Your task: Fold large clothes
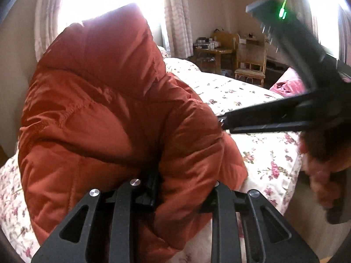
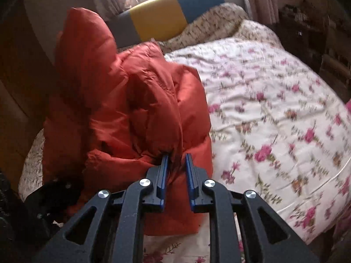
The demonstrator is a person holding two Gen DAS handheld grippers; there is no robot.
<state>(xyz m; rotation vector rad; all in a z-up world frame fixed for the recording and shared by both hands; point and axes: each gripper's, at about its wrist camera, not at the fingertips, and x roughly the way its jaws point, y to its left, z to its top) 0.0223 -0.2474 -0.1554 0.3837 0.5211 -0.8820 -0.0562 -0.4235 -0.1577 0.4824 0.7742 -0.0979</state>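
Note:
A puffy rust-orange quilted jacket (image 1: 105, 114) is lifted in a bunched heap above the floral bedspread (image 1: 263, 153). My left gripper (image 1: 175, 188) is buried in the jacket's folds, its fingers clamped on the fabric. In the right wrist view the same jacket (image 2: 136, 114) hangs at left centre, and my right gripper (image 2: 177, 160) pinches a fold of it between its blue pads (image 2: 163, 175). The right gripper also shows in the left wrist view (image 1: 221, 122), its tip touching the jacket's right edge.
The bed (image 2: 274, 118) stretches right. A yellow, blue and grey bolster (image 2: 166, 17) and a floral pillow (image 2: 215, 22) lie at its head. A wooden table (image 1: 210, 52) and chair (image 1: 250, 65) stand beyond the bed. Pink cloth (image 1: 287, 85) lies at far right.

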